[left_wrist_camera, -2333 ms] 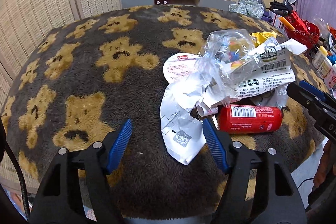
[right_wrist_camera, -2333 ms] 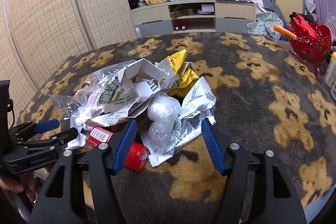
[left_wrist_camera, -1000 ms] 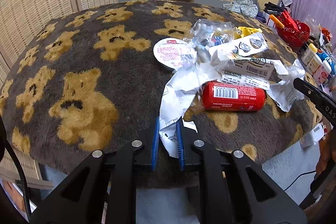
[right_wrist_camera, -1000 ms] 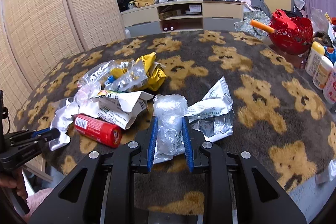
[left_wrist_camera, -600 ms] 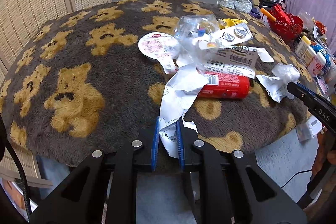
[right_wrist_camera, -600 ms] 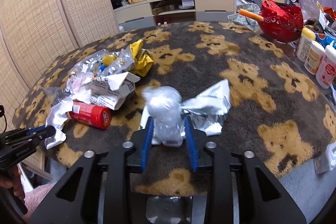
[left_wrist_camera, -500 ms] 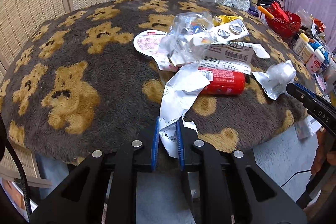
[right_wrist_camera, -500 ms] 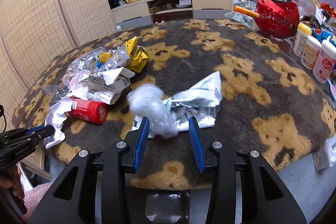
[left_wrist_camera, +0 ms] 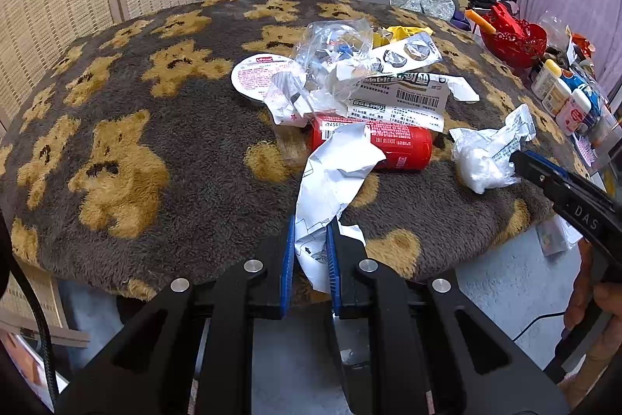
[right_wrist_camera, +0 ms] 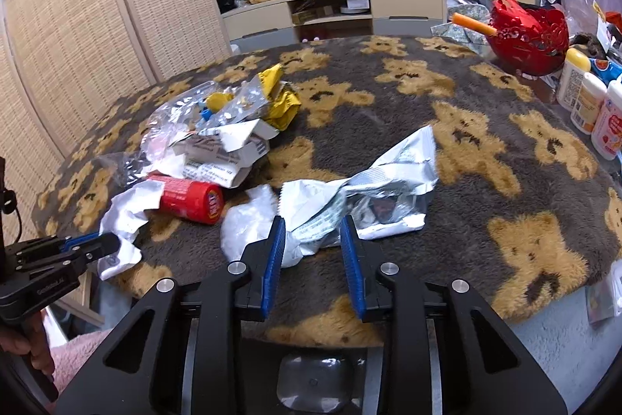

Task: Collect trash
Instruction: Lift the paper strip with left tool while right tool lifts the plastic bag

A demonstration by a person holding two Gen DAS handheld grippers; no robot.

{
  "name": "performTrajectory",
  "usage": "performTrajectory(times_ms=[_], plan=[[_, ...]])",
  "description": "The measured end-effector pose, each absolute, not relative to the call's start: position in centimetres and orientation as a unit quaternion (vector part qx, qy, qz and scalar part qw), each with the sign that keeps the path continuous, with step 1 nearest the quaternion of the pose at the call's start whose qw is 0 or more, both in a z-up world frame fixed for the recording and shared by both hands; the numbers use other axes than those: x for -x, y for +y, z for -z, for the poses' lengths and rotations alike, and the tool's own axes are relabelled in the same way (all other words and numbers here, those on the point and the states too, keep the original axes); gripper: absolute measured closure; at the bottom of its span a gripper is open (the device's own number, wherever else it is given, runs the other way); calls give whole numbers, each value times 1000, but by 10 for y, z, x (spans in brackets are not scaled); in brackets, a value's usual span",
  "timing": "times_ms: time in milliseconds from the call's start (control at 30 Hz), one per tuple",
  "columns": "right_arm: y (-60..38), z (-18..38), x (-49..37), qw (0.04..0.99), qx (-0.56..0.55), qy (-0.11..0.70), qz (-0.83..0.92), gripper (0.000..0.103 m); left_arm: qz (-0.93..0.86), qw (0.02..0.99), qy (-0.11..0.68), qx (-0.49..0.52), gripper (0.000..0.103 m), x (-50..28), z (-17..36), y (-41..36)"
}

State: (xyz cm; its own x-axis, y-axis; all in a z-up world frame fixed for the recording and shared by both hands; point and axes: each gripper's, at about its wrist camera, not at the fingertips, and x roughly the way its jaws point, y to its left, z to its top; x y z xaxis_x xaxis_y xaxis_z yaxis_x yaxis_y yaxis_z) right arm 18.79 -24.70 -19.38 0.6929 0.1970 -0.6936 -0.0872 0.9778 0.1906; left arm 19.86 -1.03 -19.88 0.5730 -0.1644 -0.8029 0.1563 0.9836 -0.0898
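Note:
Trash lies on a bear-pattern blanket (left_wrist_camera: 128, 127). My left gripper (left_wrist_camera: 309, 259) is shut on a white torn wrapper (left_wrist_camera: 334, 177) at the table's near edge; it also shows in the right wrist view (right_wrist_camera: 124, 216). A red can (left_wrist_camera: 388, 142) lies on its side behind it, under a printed paper box (left_wrist_camera: 404, 96) and clear plastic (left_wrist_camera: 334, 65). My right gripper (right_wrist_camera: 313, 255) is open, its jaws either side of a silver foil wrapper (right_wrist_camera: 381, 185) with a crumpled clear plastic ball (right_wrist_camera: 252, 220) at its left. The ball lies free on the blanket (left_wrist_camera: 478, 166).
A round white lid (left_wrist_camera: 258, 76) and a yellow wrapper (right_wrist_camera: 280, 100) lie in the pile. A red basket (right_wrist_camera: 528, 37) and several bottles (right_wrist_camera: 591, 104) stand at the right edge. A TV cabinet (right_wrist_camera: 334, 14) stands behind.
My right gripper opened and let go of the plastic ball, which dropped onto the blanket to the left. Both grippers pulled back toward the near edge; the left kept its hold.

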Motion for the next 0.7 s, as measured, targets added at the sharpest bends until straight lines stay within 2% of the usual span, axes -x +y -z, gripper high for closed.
performTrajectory(times_ms=[167, 533, 567, 700], plan=[[-233, 187, -176, 919, -83, 369, -112, 72, 91, 885, 456, 10, 89, -196, 202, -4], [-202, 214, -193, 903, -51, 408, -124, 72, 91, 882, 463, 18, 89, -196, 209, 4], [-202, 216, -192, 902, -49, 410, -122, 77, 92, 882, 463, 19, 89, -196, 209, 3], [-205, 215, -183, 901, -47, 413, -123, 83, 97, 883, 460, 23, 89, -188, 206, 0]])
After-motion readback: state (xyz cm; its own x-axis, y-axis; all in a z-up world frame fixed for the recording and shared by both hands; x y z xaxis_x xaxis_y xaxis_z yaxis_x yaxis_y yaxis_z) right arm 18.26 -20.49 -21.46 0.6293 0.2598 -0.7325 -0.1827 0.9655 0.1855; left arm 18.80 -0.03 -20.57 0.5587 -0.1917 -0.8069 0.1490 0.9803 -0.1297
